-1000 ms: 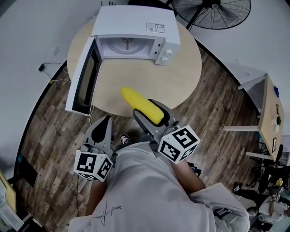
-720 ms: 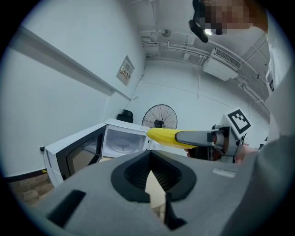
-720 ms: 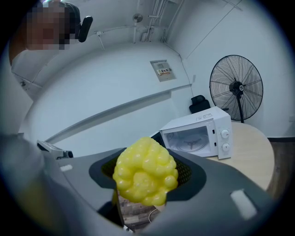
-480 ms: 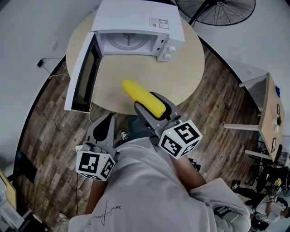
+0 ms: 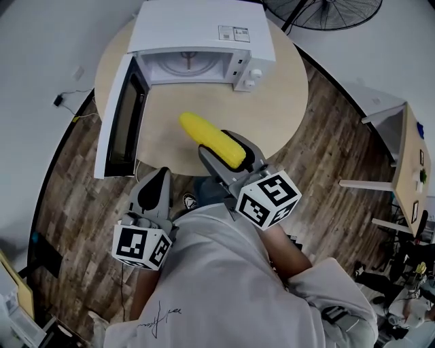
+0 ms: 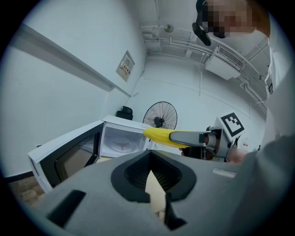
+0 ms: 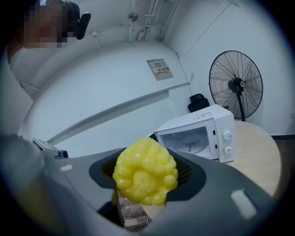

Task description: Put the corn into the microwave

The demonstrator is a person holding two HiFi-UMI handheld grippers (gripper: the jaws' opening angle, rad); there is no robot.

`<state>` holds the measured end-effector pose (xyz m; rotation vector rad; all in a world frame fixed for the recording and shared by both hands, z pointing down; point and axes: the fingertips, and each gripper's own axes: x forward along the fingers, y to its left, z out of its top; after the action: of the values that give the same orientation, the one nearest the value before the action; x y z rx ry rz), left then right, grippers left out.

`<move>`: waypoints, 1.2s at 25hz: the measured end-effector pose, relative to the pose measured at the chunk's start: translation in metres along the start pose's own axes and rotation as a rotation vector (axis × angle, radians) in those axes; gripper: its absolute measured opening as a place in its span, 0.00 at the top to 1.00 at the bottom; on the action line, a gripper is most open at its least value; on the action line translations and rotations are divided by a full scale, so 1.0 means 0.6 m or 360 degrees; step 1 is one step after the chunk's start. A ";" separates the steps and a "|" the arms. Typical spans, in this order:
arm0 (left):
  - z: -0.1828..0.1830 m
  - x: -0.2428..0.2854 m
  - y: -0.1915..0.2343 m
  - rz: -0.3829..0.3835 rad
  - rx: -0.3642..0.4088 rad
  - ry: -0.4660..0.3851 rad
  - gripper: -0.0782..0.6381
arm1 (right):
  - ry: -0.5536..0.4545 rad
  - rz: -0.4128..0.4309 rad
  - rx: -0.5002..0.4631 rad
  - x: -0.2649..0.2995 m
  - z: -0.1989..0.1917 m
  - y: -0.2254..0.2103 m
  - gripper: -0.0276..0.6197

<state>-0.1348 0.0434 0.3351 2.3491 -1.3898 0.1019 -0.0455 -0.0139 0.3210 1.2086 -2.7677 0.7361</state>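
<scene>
A yellow corn cob (image 5: pixel 204 133) sticks out over the round wooden table (image 5: pixel 272 102), with my right gripper (image 5: pixel 219 146) shut on its near end. In the right gripper view the knobbly end of the corn (image 7: pixel 145 170) fills the space between the jaws. The white microwave (image 5: pixel 200 30) stands at the table's far side. Its door (image 5: pixel 122 115) is swung wide to the left, and its lit cavity (image 5: pixel 183 66) shows a bare turntable. My left gripper (image 5: pixel 155 190) hangs shut at the table's near left edge, below the door, with nothing in it.
A black standing fan (image 5: pixel 326 10) is behind the microwave at the upper right. Another table (image 5: pixel 411 163) with small items stands at the far right. Cables (image 5: pixel 68 109) lie on the wood floor at the left. The person's torso fills the lower view.
My right gripper has carried the corn a little farther over the table toward the open microwave. The left gripper has edged forward slightly beside it.
</scene>
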 end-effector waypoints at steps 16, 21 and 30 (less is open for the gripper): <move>0.005 0.064 0.032 0.0005 -0.0015 0.0056 0.91 | 0.0061 -0.0009 0.0023 0.064 -0.006 -0.065 0.55; 0.008 0.083 0.042 0.0002 -0.0025 0.0066 0.91 | 0.0065 -0.0020 0.0022 0.085 0.002 -0.084 0.55; 0.014 0.106 0.060 0.0008 -0.0045 0.0090 0.91 | 0.0095 -0.0016 0.0039 0.117 0.004 -0.108 0.55</move>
<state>-0.1347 -0.0273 0.3554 2.3019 -1.3619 0.1482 -0.0488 -0.1009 0.3604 1.1835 -2.7104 0.7938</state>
